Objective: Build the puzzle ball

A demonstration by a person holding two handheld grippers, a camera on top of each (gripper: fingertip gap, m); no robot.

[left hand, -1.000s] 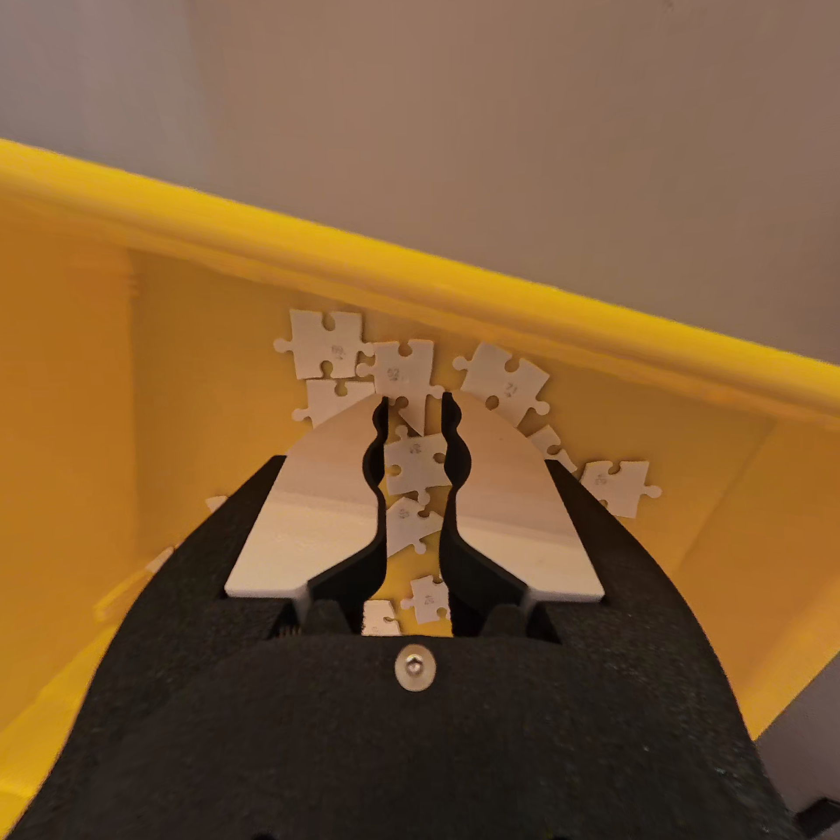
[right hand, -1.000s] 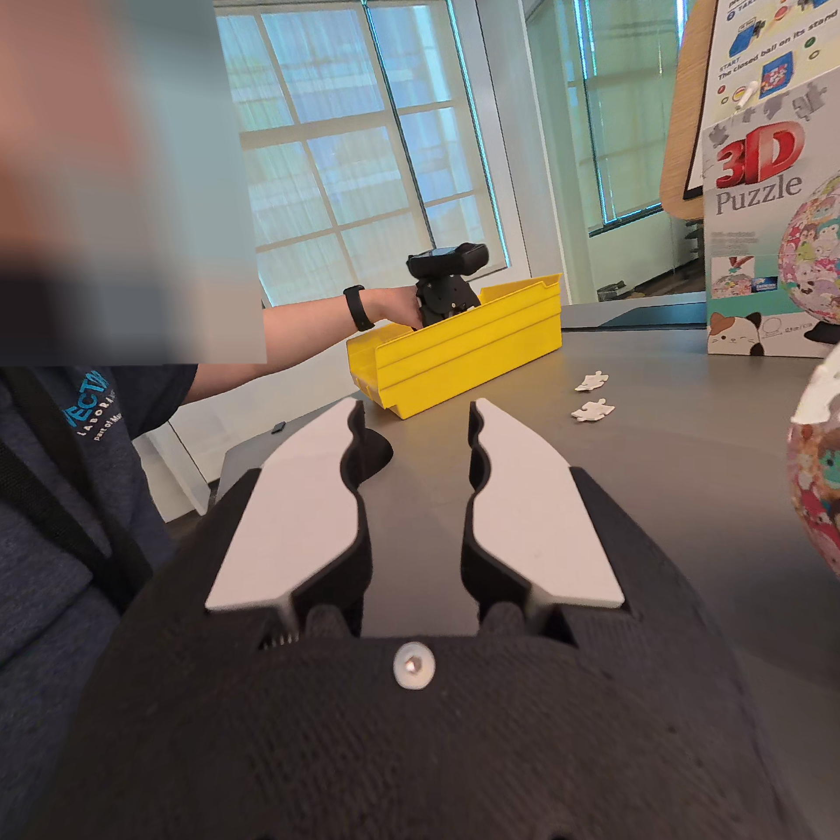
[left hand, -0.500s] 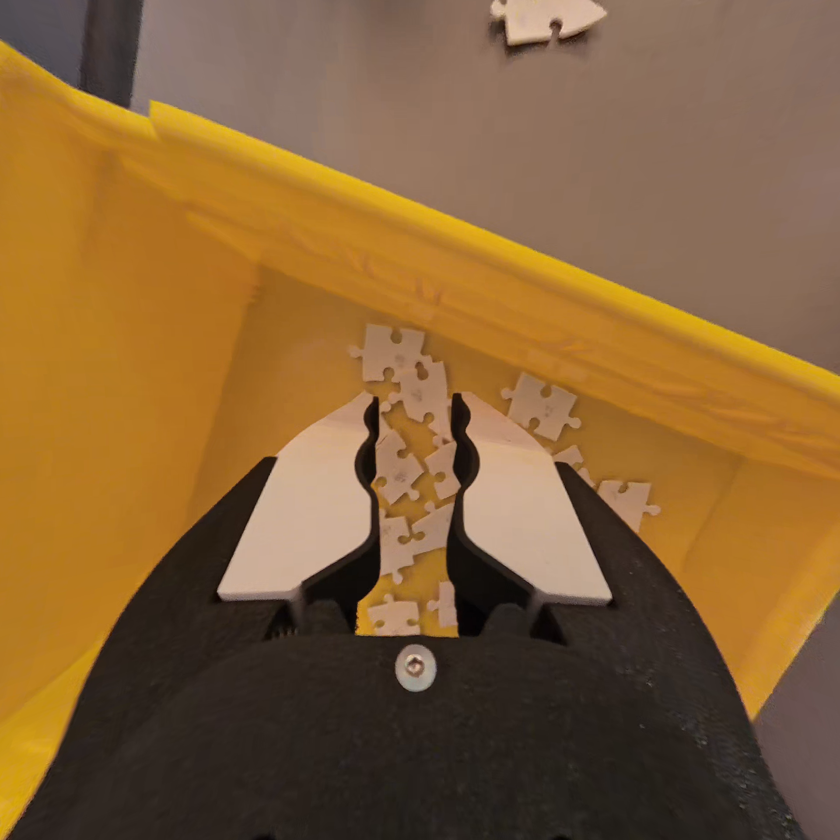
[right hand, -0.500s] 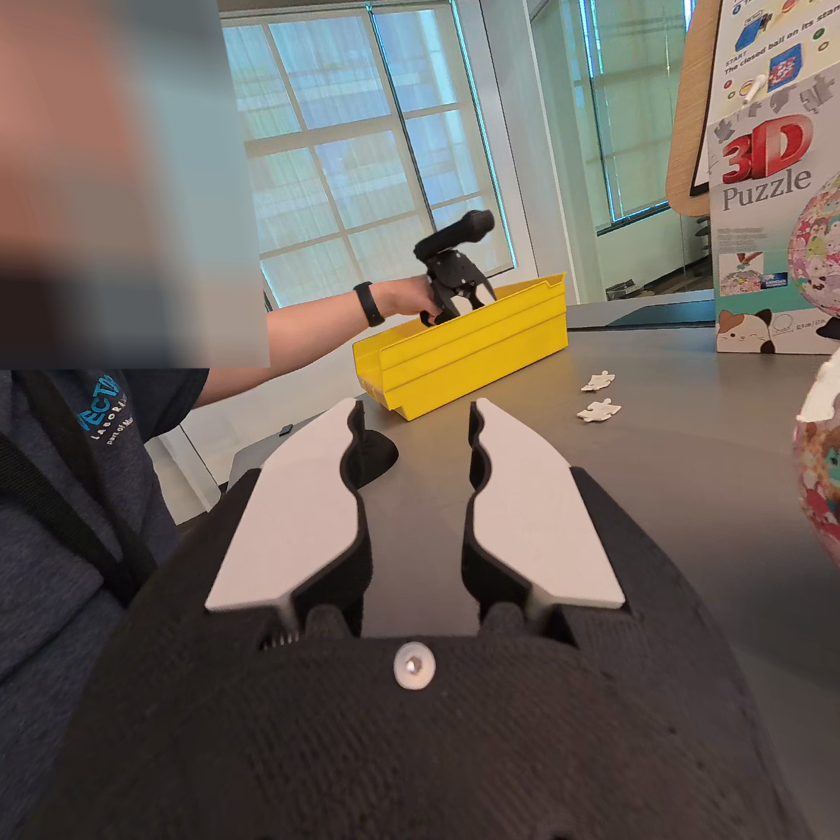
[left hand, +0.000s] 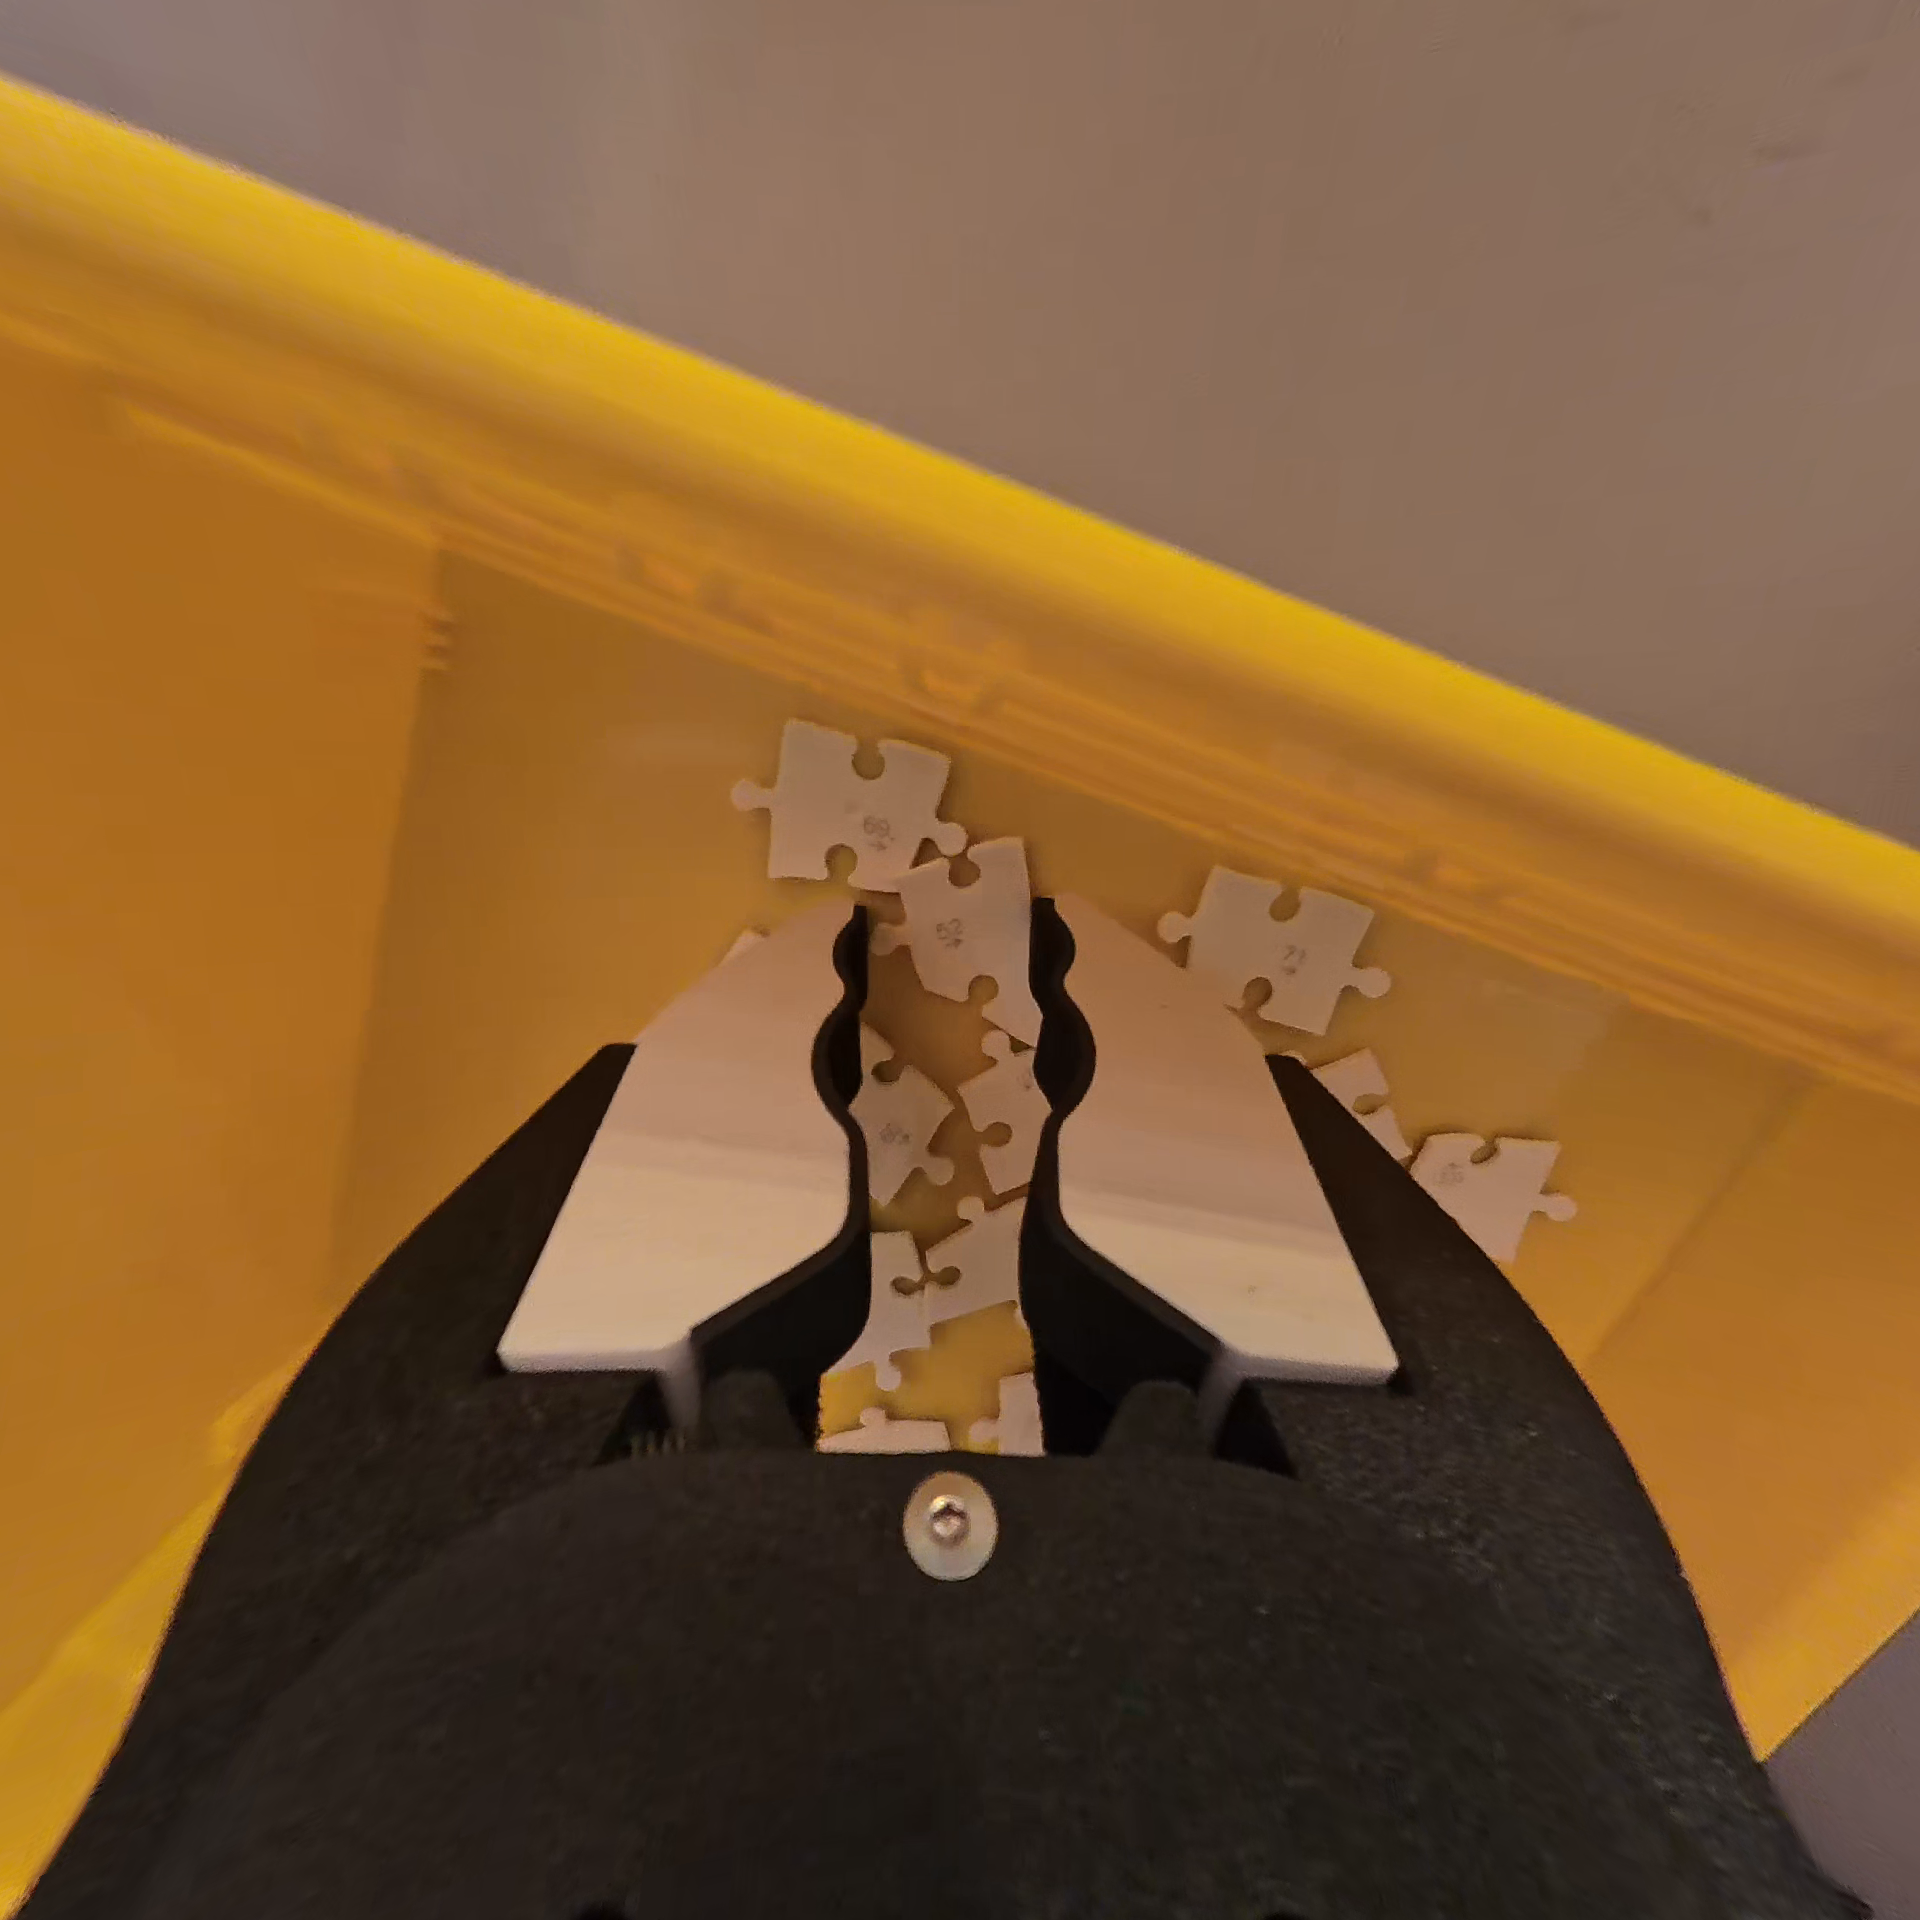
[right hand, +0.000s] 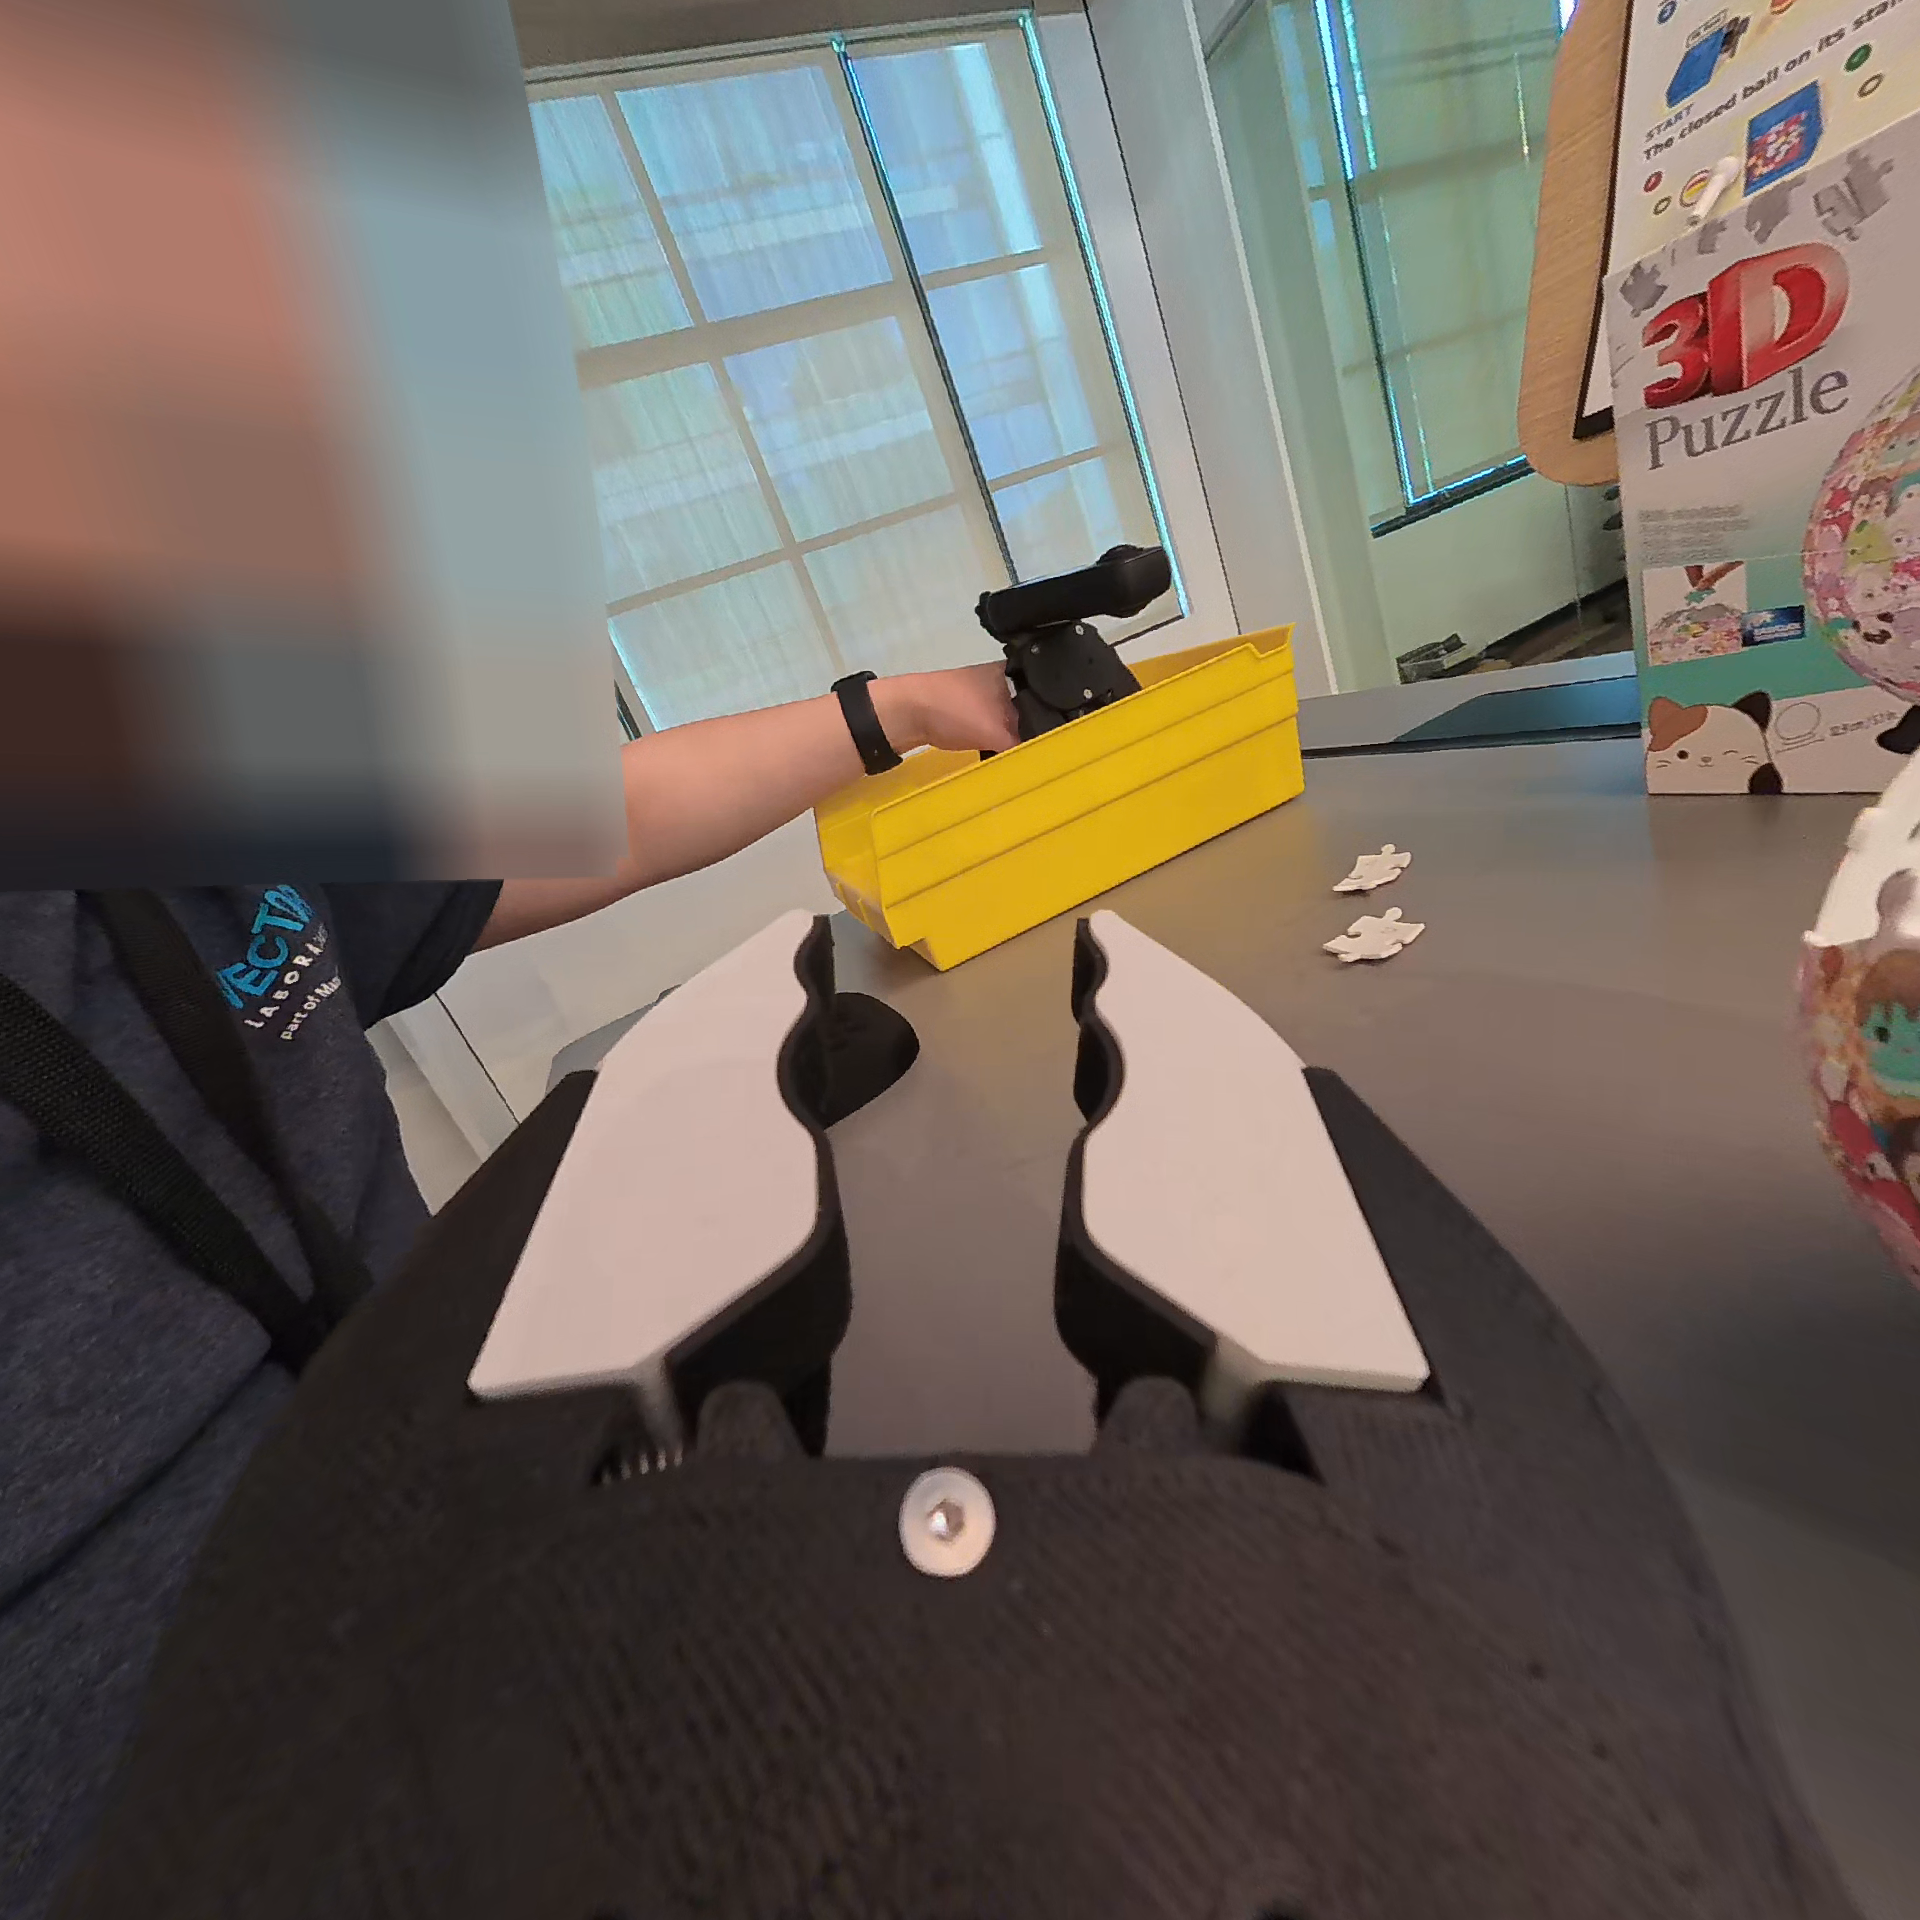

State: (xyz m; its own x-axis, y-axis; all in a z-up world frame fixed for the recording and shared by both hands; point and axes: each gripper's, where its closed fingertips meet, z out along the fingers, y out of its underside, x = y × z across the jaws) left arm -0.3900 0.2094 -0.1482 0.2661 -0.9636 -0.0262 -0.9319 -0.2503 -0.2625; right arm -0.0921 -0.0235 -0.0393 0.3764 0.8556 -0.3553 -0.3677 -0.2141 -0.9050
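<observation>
The grey table [right hand: 1507,1039] carries every item. At its far right stands the puzzle box [right hand: 1766,582], upright, printed side toward the camera.

The yellow bin [right hand: 1070,821] sits toward the far left of the table, well apart from the box. In the left wrist view its long wall [left hand: 1039,665] runs diagonally above the fingers.

The puzzle ball [right hand: 1870,1049], partly assembled, shows at the right edge of the right wrist view. Its outer face is colour-printed; white piece edges show along its top. It lies to the right of the right gripper [right hand: 951,956], near it but not between its fingers.

Right gripper: fingers parted with a wide gap, nothing held, only bare table between them. It hovers low over the table, pointing toward the bin.

Left gripper [left hand: 945,935]: lowered into the bin, held by a hand [right hand: 951,707] wearing a black wrist band. Fingers are parted with a narrow gap and are not clamped on anything. Loose white pieces [left hand: 904,1132] lie on the bin floor within that gap, blank side up. One piece [left hand: 966,925] lies between the fingertips; contact cannot be determined. Another piece [left hand: 857,816] lies just beyond the tips, and another [left hand: 1273,961] just right of them.

Two white pieces [right hand: 1374,902] lie on the table between the bin and the ball, apart from both grippers.
</observation>
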